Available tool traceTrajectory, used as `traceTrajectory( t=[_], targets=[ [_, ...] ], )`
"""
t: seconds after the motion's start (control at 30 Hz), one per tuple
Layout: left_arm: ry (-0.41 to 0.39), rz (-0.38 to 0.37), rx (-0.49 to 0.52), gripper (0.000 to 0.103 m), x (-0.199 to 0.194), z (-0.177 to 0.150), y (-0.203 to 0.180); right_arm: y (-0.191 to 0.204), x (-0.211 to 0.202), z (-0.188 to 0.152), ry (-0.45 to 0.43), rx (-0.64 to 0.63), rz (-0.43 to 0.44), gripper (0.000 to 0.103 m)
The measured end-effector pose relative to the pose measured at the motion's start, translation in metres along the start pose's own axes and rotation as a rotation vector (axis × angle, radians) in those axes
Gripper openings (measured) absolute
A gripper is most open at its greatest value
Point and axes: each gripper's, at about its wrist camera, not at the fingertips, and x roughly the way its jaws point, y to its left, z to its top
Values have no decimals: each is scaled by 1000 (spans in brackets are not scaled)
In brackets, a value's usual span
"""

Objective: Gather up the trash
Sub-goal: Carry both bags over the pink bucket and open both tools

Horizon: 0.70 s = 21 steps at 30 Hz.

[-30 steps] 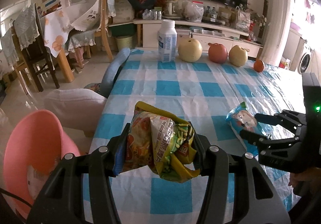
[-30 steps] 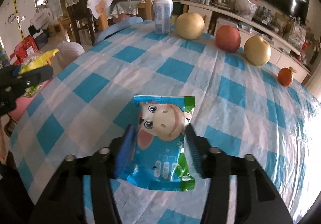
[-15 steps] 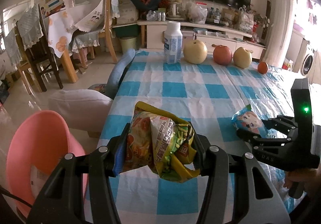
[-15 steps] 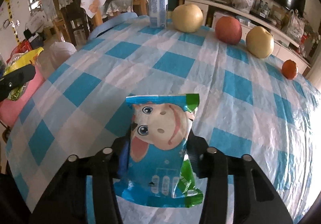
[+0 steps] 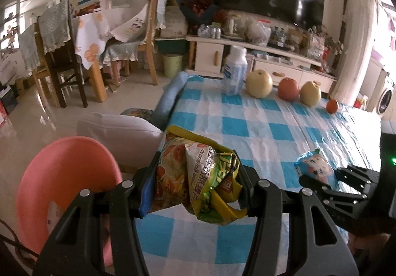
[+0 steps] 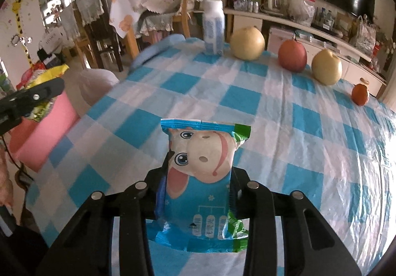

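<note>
Two wrist views of one table. We see the left gripper [image 5: 195,184] clamped on a crumpled yellow-green snack wrapper [image 5: 198,177], held clear of the blue-checked tablecloth [image 5: 259,127] near its edge, just beside a pink bin [image 5: 61,177] — the bin stands off the table. The right gripper [image 6: 198,192] is closing its jaws on a blue cartoon snack packet [image 6: 200,177], whose sides its pads already touch; the packet stands upright between them. At the far edge: a white bottle [image 6: 213,28], two pears, an apple.
</note>
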Motion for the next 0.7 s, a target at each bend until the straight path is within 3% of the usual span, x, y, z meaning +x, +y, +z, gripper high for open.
traceTrajectory(
  t=[0.7],
  targets=[
    [-30, 217, -157, 55, -13, 9, 88, 112, -19, 29, -17, -56, 183, 39]
  ],
)
